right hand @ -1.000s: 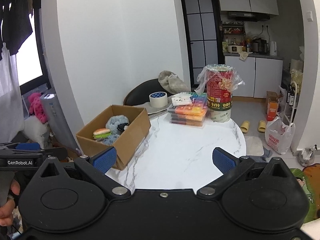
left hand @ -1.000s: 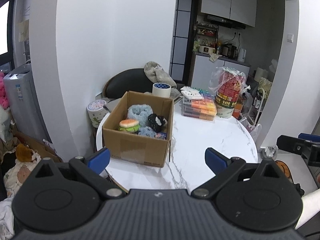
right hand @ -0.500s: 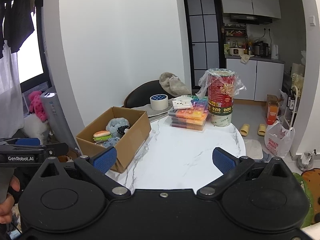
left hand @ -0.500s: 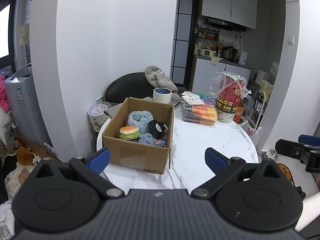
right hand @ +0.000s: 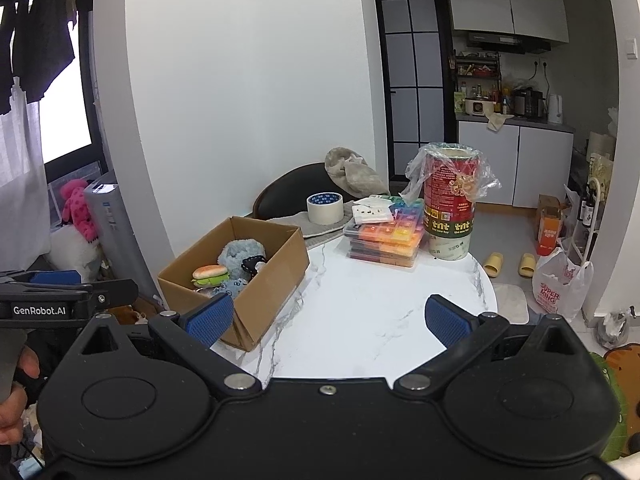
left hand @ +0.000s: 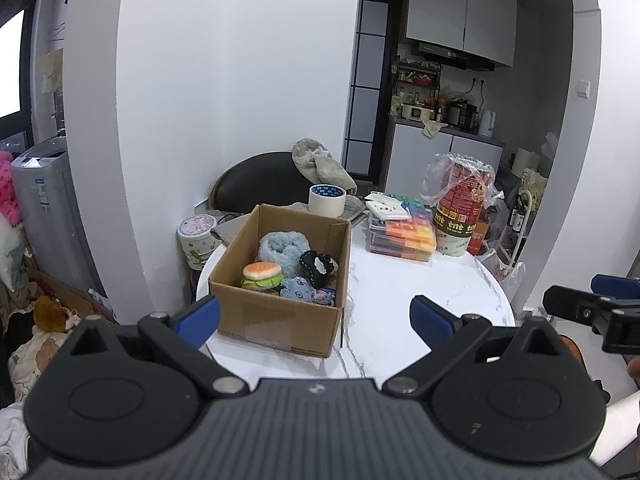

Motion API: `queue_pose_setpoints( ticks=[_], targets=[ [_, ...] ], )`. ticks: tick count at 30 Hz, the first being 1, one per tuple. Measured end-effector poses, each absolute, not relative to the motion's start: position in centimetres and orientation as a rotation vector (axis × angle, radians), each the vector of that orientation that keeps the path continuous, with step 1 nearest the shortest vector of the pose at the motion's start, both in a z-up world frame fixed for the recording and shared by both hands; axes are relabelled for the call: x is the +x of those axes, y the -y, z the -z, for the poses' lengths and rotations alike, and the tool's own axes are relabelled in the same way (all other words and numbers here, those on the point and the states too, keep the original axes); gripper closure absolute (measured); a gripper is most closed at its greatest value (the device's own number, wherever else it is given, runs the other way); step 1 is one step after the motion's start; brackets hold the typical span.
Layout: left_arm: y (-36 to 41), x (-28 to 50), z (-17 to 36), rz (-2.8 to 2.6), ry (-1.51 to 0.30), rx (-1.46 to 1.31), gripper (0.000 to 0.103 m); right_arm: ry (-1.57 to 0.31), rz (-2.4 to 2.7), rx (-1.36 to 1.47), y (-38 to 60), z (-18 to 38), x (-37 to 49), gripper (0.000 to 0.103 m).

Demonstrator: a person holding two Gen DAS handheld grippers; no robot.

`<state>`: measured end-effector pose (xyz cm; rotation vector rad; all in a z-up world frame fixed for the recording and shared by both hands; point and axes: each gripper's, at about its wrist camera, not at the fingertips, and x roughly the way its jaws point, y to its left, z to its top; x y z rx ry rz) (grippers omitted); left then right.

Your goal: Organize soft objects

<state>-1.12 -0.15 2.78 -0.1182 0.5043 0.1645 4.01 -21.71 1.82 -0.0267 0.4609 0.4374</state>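
Note:
An open cardboard box [left hand: 276,320] stands on the left side of a round white marble table [left hand: 400,300]. In it lie a blue fluffy toy [left hand: 282,246], a burger plush [left hand: 262,274], a black-and-white plush [left hand: 318,266] and a small blue plush [left hand: 296,289]. The box also shows in the right wrist view [right hand: 264,300]. My left gripper [left hand: 316,316] is open and empty, held back from the table's near edge in front of the box. My right gripper [right hand: 328,316] is open and empty, held back from the near edge to the right of the box.
At the table's back are a tape roll [left hand: 327,200], a stack of colourful plastic cases [left hand: 402,236] and a red canister in a plastic bag [left hand: 460,208]. A dark chair [left hand: 260,184] with a cloth stands behind. Plush toys and a carton lie on the floor at left [left hand: 48,312].
Both grippers have drawn back from the table and risen a little; the box and table look smaller and lower. Both stay open and empty.

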Motion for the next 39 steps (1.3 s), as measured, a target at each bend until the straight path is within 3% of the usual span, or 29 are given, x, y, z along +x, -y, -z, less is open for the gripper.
queue_pose_setpoints(
  ticks=[39],
  targets=[
    [0.3,-0.4,-3.1,-0.163,-0.503,-0.083,0.003,-0.469,-0.429,-0.031,21.3,-2.2,4.7,0.000]
  ],
)
